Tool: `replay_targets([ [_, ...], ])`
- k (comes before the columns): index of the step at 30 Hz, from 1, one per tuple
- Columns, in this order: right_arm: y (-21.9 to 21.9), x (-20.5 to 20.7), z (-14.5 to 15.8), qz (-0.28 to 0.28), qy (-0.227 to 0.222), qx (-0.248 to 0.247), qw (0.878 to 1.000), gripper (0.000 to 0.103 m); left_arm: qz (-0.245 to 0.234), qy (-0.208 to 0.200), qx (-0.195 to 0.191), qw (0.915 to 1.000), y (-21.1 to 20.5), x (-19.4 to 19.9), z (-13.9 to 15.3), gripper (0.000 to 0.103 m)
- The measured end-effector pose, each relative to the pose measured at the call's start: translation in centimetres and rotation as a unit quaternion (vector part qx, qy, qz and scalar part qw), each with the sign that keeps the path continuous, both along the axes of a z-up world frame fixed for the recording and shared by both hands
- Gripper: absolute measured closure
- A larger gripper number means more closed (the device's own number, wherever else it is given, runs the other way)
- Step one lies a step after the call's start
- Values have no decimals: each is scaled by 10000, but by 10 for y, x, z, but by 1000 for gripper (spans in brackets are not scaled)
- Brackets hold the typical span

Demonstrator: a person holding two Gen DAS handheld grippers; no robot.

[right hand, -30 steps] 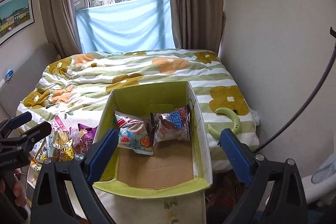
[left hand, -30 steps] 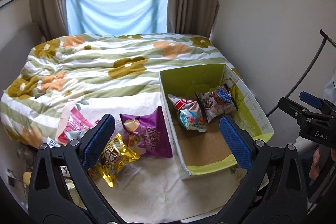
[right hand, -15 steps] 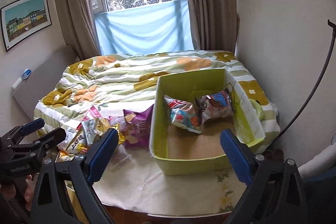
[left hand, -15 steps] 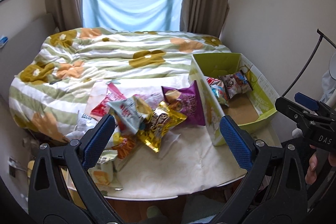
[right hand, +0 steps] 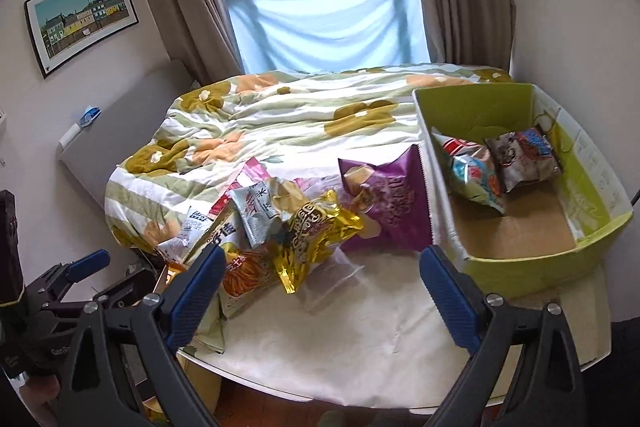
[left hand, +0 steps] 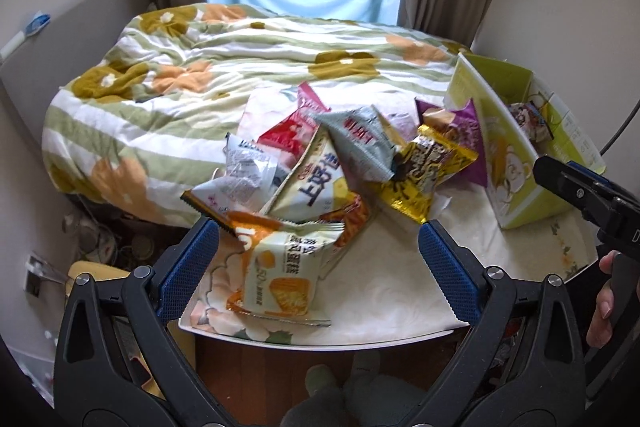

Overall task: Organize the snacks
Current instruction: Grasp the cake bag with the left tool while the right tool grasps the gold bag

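A pile of snack bags lies on the white round table [left hand: 384,299]: a pale cracker bag [left hand: 280,277] nearest my left gripper, a cream bag [left hand: 316,183], a gold bag [left hand: 424,171] [right hand: 312,231] and a purple bag [right hand: 388,199] [left hand: 460,131]. A green cardboard box [right hand: 600,239] [left hand: 508,171] on the right holds two snack bags [right hand: 476,175] [right hand: 524,155]. My left gripper [left hand: 318,265] is open and empty just before the cracker bag. My right gripper [right hand: 320,287] is open and empty above the table, near the gold bag.
A bed with a flowered green-striped quilt [left hand: 224,87] [right hand: 280,119] lies behind the table. Wall on the right, curtained window [right hand: 320,19] at the back. The other gripper shows at each view's edge [left hand: 588,195] [right hand: 68,283]. Clutter lies on the floor at left [left hand: 100,247].
Both grippers have swung left, from facing the box to facing the snack pile. The left one has come closer to the pile. Both stay open and empty.
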State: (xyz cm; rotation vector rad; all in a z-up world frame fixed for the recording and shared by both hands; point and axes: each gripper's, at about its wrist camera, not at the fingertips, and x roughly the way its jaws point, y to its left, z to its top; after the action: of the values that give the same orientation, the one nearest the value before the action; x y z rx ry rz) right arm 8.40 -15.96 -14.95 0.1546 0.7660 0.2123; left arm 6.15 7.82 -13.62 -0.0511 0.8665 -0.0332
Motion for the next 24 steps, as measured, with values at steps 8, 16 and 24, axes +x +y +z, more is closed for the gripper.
replay_targets([
  [8, 14, 41, -57, 227, 336, -13, 9992, 6, 68, 572, 105, 9983, 19, 16, -75, 4],
  [16, 21, 73, -89, 318, 529, -53, 9981, 6, 44, 837, 100, 9964, 24, 36, -111, 22],
  [24, 20, 98, -100, 373, 607, 34, 9975, 7, -51, 980, 183, 9950, 21, 43, -119, 42],
])
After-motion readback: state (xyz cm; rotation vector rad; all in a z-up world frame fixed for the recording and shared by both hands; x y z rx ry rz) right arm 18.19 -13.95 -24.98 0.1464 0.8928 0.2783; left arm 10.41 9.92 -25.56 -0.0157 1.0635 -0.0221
